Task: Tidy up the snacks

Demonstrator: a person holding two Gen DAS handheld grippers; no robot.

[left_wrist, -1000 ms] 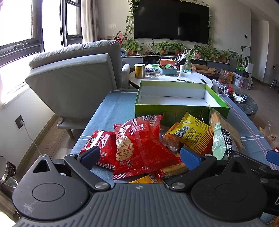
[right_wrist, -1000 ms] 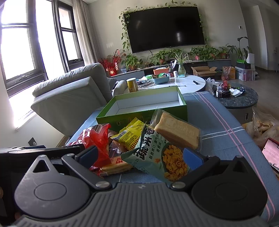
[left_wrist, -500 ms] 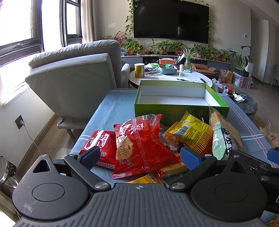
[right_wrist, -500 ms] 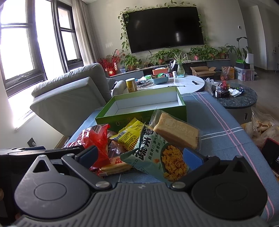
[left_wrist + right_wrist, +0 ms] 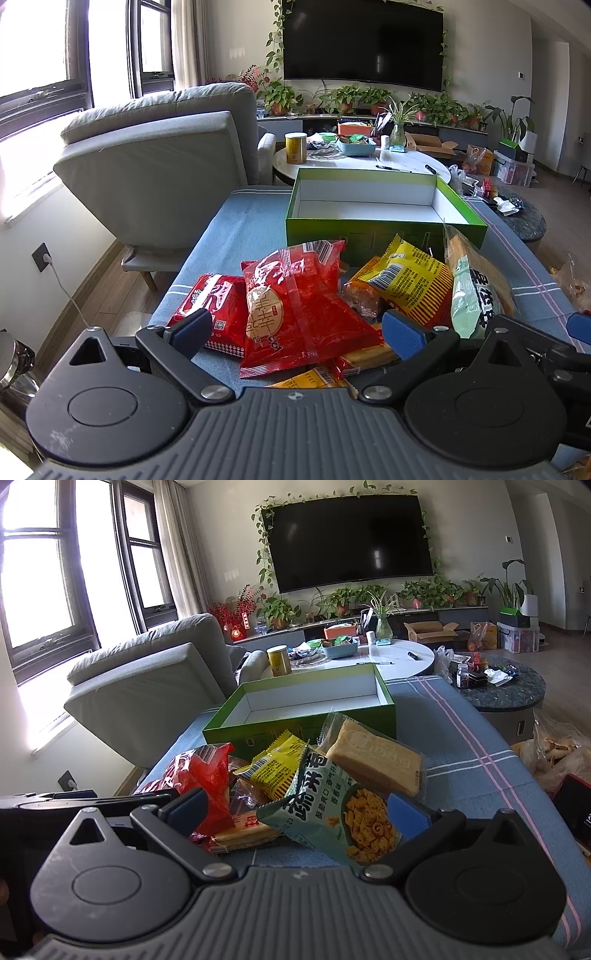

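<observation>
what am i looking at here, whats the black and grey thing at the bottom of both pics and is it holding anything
That black and grey shape is a hand-held gripper: a person carries one in each hand, and a fisheye camera on each looks forward along its two blue-padded fingers. One picture comes from the left hand-held gripper, the other from the right hand-held gripper.

Both face a pile of snack packets on a blue striped cloth: a big red packet, a yellow packet, a pale green packet and a wrapped tan cake. Behind them sits an open green box, with no snacks visible inside.

Neither is holding anything. Both sets of jaws stand wide open, just short of the pile.
</observation>
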